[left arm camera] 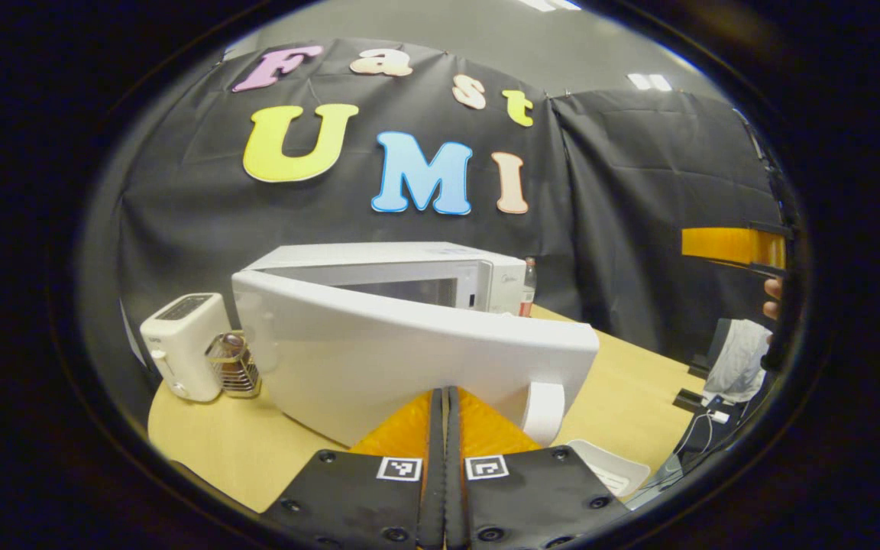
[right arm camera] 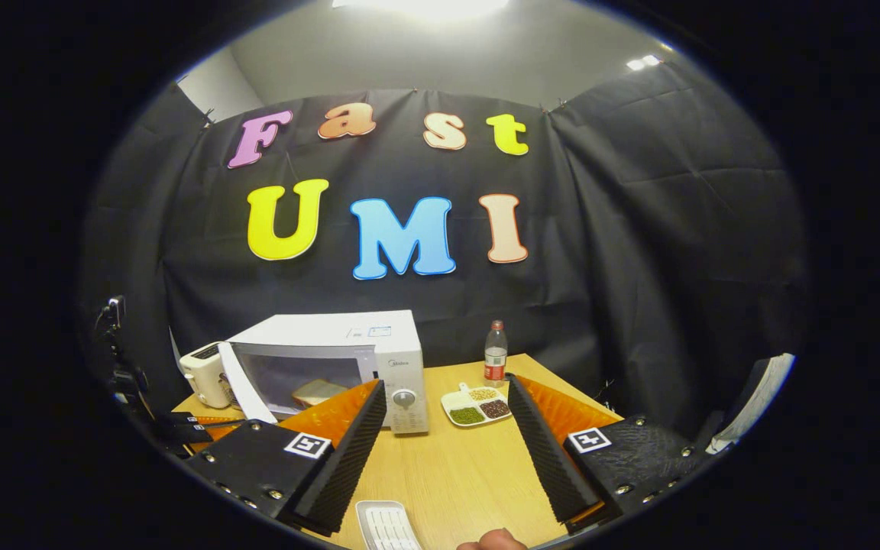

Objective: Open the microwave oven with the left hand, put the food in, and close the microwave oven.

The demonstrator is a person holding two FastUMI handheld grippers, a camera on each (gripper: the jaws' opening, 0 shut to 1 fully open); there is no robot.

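The white box-shaped microwave oven (right arm camera: 348,359) is seen standing on the pale wooden table (right arm camera: 455,473), its white door (left arm camera: 417,359) swung partly open. A slice of bread (right arm camera: 316,392) is seen lying inside the oven cavity. The left gripper (left arm camera: 444,405), its fingers pressed together, is held against the door's outer face. The right gripper (right arm camera: 444,428) is held spread wide in front of the oven.

Wooden table (right arm camera: 455,473) bears microwave (right arm camera: 379,344), toaster (right arm camera: 203,374), bottle (right arm camera: 495,353), tray (right arm camera: 476,405).
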